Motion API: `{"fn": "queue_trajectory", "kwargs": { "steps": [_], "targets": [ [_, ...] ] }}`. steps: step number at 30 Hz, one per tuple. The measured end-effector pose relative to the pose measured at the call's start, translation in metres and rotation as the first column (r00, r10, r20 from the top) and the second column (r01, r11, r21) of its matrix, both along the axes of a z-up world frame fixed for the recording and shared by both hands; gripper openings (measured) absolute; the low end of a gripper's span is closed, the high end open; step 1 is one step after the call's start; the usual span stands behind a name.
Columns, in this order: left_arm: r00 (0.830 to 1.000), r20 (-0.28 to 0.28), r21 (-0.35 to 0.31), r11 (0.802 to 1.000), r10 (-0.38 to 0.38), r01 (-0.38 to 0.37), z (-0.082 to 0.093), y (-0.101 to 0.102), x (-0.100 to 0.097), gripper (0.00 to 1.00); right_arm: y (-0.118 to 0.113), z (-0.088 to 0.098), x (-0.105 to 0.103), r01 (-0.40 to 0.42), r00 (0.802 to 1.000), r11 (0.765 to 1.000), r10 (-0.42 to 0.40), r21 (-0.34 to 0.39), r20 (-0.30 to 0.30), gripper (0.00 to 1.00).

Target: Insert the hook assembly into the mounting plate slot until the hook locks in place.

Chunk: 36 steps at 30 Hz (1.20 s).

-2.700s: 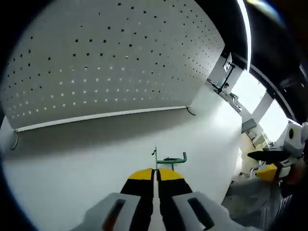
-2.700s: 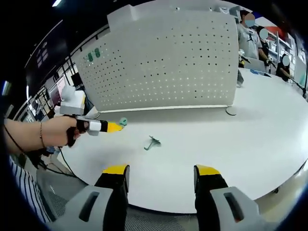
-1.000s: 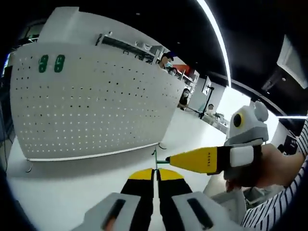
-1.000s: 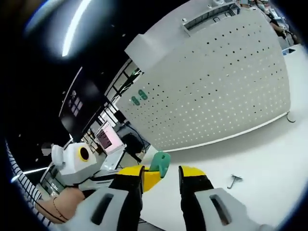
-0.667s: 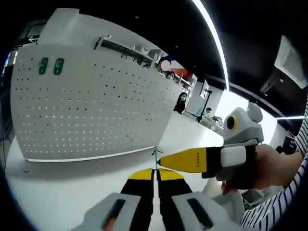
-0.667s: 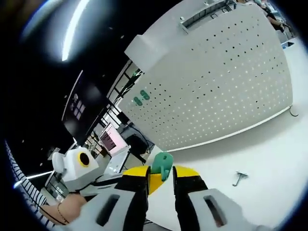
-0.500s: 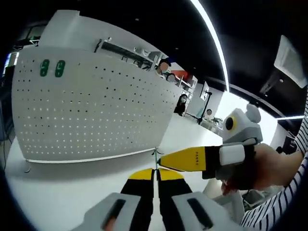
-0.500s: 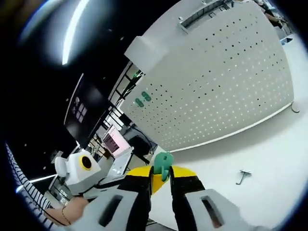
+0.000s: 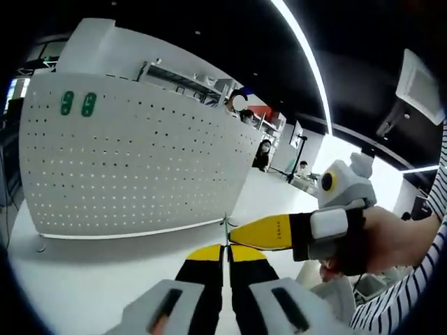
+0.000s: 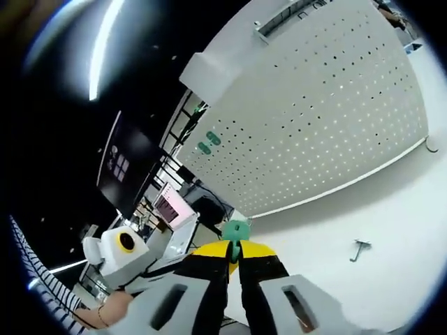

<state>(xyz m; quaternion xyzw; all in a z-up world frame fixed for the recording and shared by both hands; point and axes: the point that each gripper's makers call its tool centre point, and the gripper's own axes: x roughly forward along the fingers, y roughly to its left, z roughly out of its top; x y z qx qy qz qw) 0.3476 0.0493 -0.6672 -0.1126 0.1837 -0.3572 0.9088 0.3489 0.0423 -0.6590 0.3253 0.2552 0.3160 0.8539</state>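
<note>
Right, both claws meet in mid-air above the white table (image 10: 391,209). My left claw (image 9: 226,249) is pinched tight on a thin green hook (image 9: 225,225), and my right claw (image 10: 235,250) is clamped on the green plate (image 10: 235,232), so I judge I'm lining them up. Another hook piece (image 10: 359,248) lies on the table, right of the pegboard (image 10: 321,118).

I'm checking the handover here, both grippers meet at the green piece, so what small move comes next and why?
Probably ease the left gripper open: the right gripper has its jaws closed on the green plate, while the left one's jaws pinch it too.
</note>
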Motion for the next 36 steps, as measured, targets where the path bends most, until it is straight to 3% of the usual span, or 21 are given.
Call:
{"fn": "queue_trajectory", "kwargs": {
  "steps": [8, 22, 26, 28, 36],
  "targets": [
    [1.000, 0.021, 0.017, 1.000, -0.001, 0.001, 0.001, 0.004, 0.000, 0.02, 0.004, 0.000, 0.000, -0.009, 1.000, 0.999, 0.010, 0.036, -0.027, 0.00],
    [1.000, 0.023, 0.014, 1.000, -0.008, 0.007, 0.004, 0.013, 0.002, 0.05, 0.017, 0.008, 0.001, -0.044, 0.998, 0.999, 0.046, -0.027, 0.046, 0.00],
    [1.000, 0.021, 0.010, 1.000, 0.004, -0.004, 0.004, 0.018, 0.003, 0.15, 0.021, 0.011, 0.000, -0.060, 0.995, 0.996, 0.065, -0.068, 0.078, 0.00],
    [1.000, 0.004, -0.026, 1.000, -0.006, 0.006, 0.007, 0.018, 0.002, 0.18, 0.020, 0.014, 0.002, -0.058, 0.991, 0.993, 0.069, -0.101, 0.112, 0.00],
    [1.000, -0.006, -0.052, 0.999, 0.007, -0.007, 0.012, 0.031, 0.004, 0.41, 0.020, 0.021, 0.006, -0.046, 0.974, 0.974, 0.094, -0.223, 0.208, 0.00]
  ]
}}
